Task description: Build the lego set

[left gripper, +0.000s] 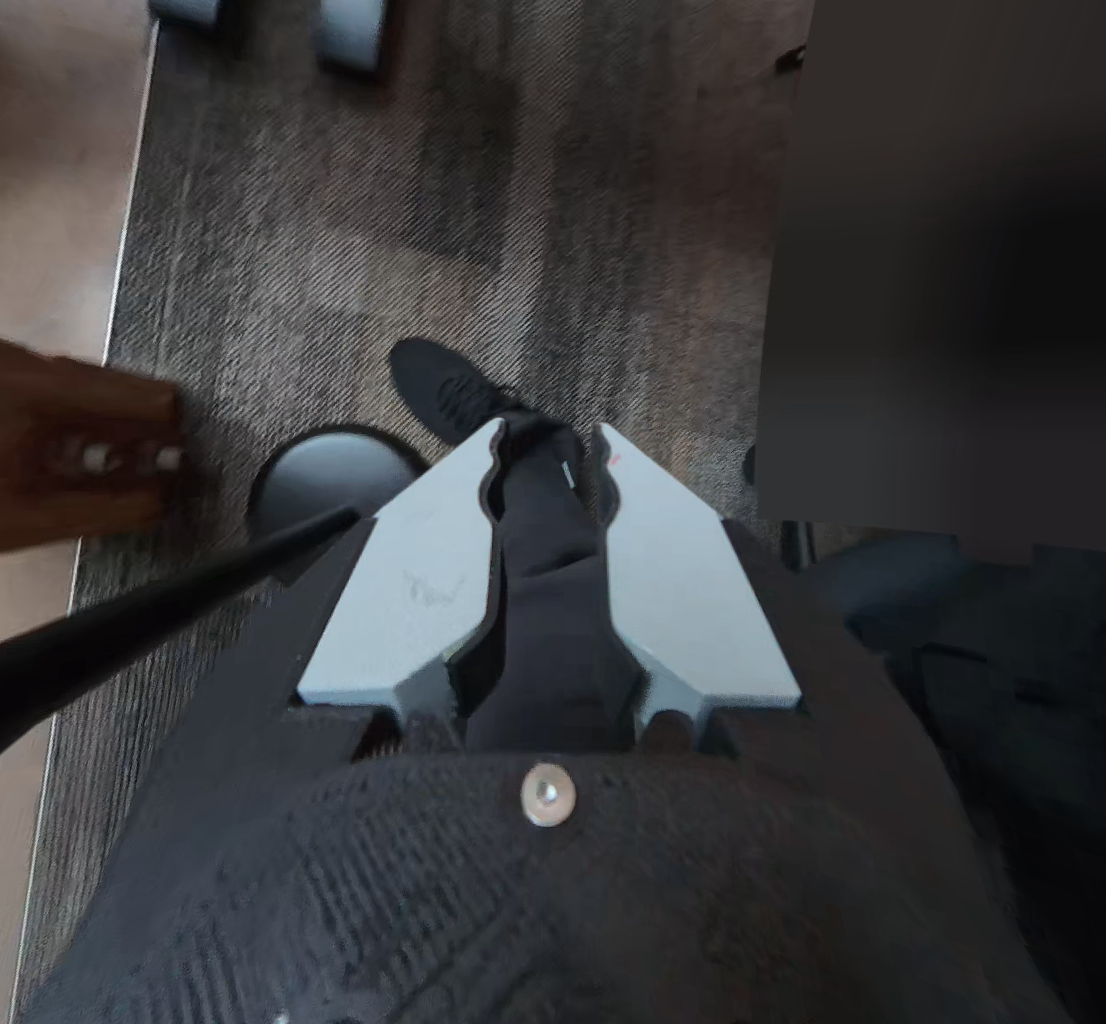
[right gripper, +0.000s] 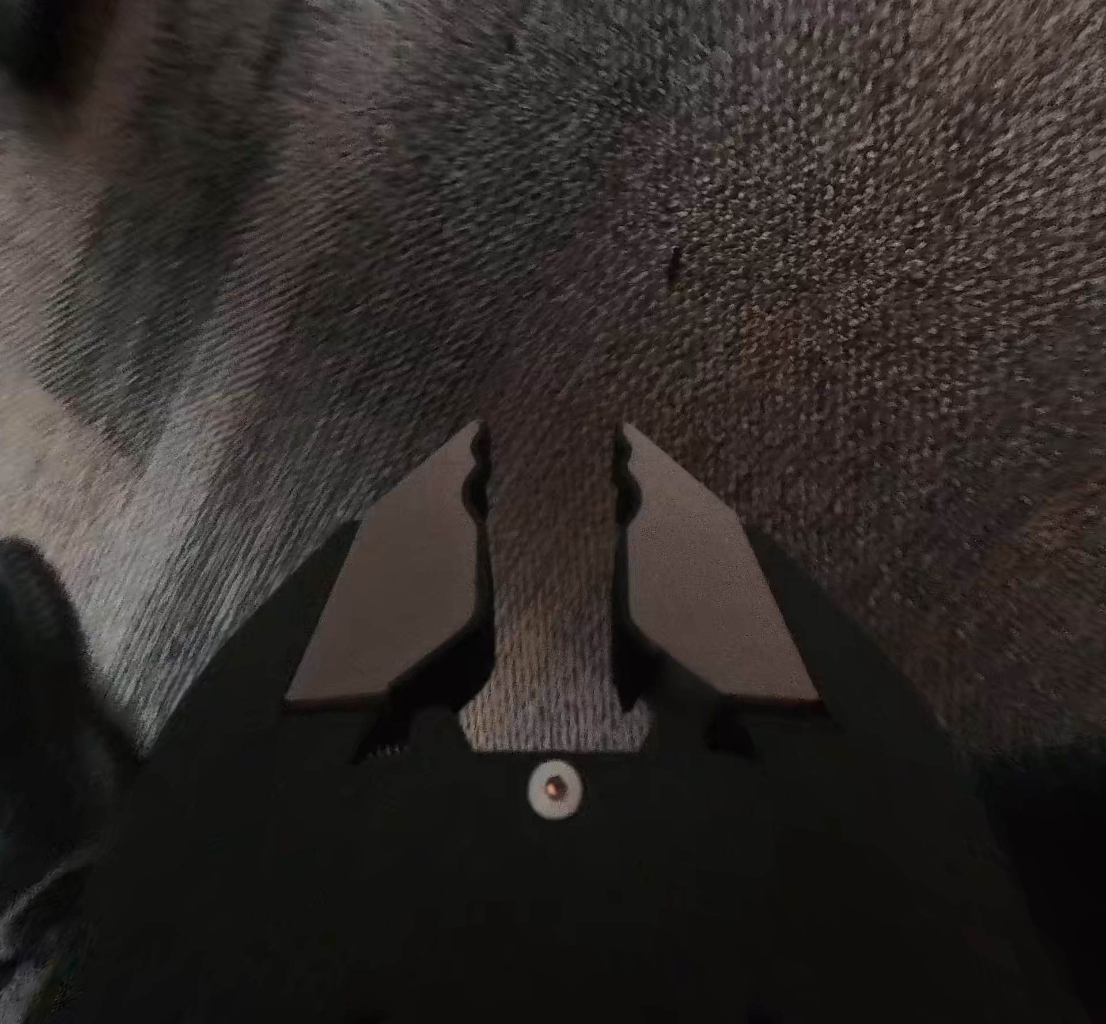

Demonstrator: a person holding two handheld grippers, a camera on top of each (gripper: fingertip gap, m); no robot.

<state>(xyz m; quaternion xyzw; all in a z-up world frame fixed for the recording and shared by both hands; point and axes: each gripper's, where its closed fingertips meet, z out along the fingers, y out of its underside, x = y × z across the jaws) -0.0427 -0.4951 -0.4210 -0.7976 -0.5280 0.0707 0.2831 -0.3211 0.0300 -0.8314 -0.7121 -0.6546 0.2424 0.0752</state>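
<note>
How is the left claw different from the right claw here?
The left claw looks pale grey in bright light; the right claw looks dull brown in shadow. Between the left claw's fingers shows a dark trouser leg and black shoe; between the right claw's, only grey carpet. Both are open, empty and point at the floor.

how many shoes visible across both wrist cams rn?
1. A black shoe on the grey carpet, just beyond the left gripper tips in the left wrist view. Right wrist view shows only carpet; another shoe may be hidden.

Rough grey woven carpet [right gripper: 778, 217]; smooth matt grey fingers [left gripper: 413, 576]; glossy brown wood block [left gripper: 84, 450].
</note>
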